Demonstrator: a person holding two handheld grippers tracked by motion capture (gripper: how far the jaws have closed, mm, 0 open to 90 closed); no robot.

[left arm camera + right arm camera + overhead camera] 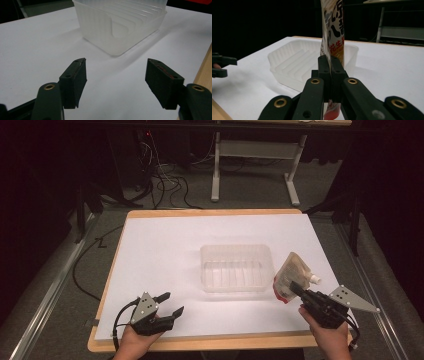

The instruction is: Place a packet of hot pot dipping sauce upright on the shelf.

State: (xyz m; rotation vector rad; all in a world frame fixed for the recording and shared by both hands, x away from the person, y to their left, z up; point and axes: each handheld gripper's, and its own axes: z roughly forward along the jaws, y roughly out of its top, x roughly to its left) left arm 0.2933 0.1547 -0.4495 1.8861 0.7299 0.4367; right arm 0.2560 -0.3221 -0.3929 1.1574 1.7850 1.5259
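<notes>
Two claws are in my hands, and I start with the left claw (170,304): it rests low at the near left of the white surface (165,250), its jaws spread wide with nothing between them. In the left gripper view the pads (79,77) stand well apart over bare white sheet. Ahead of that claw and to its right sits the clear plastic tray (235,267), ribbed on its floor, well apart from the jaws.

Further right, just beside the tray's right wall, my right claw (295,289) is clamped tight on the spouted pouch (291,275). It holds the pouch near its red bottom edge, and the pouch stands up from the jaws, tilted, with its white cap pointing right. In the right gripper view the pouch (333,32) rises straight out of the closed jaws, with the tray (294,62) beyond it.
</notes>
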